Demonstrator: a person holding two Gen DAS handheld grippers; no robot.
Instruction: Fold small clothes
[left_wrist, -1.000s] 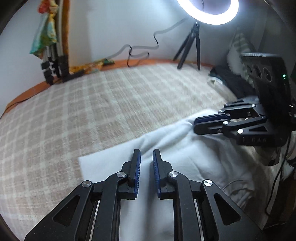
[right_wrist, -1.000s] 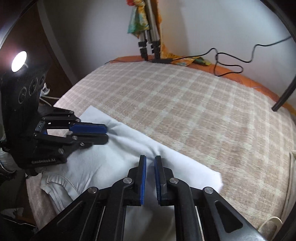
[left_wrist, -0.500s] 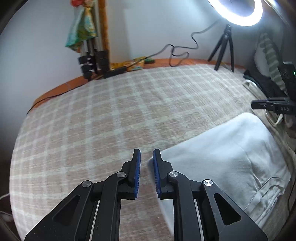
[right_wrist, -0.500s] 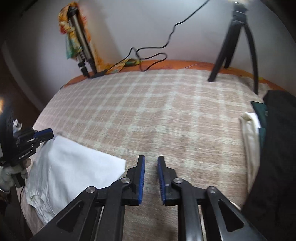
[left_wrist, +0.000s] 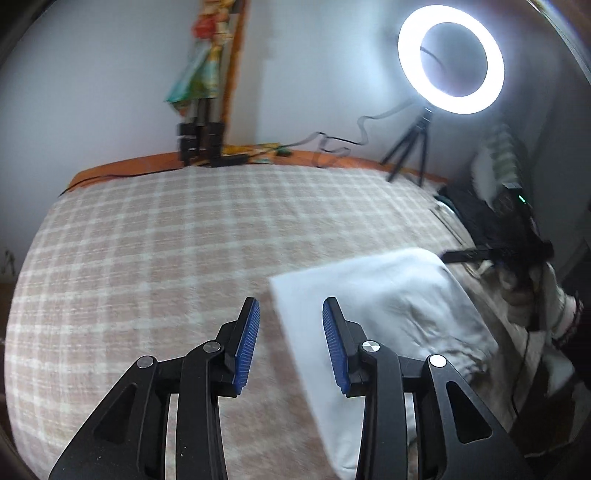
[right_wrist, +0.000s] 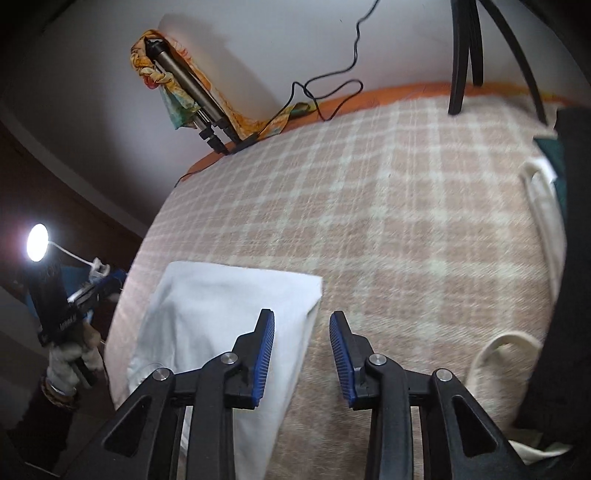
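A white garment (left_wrist: 388, 314) lies folded into a rough rectangle on the plaid blanket, near the bed's front edge. My left gripper (left_wrist: 290, 306) hovers over its left corner, jaws opening. The cloth's edge shows below the gap, and the blue pads (left_wrist: 245, 339) do not touch it. In the right wrist view the same garment (right_wrist: 221, 306) lies at lower left. My right gripper (right_wrist: 301, 321) hangs over its right edge, jaws opening, with only blanket and a sliver of cloth beneath. The left gripper (right_wrist: 107, 284) shows blurred at the far left, in a person's hand.
The plaid blanket (left_wrist: 166, 258) covers the bed. At the back stand a lit ring light (left_wrist: 450, 62) on a small tripod and a second tripod (left_wrist: 199, 144) draped with colourful cloth, with cables along the wall. Dark clothes (right_wrist: 569, 258) and cream cloth (right_wrist: 498, 354) lie at the right.
Both grippers were nearly shut over the garment a second ago. They have drawn apart to its two sides and their jaws have widened. The garment now lies as a smaller rectangle.
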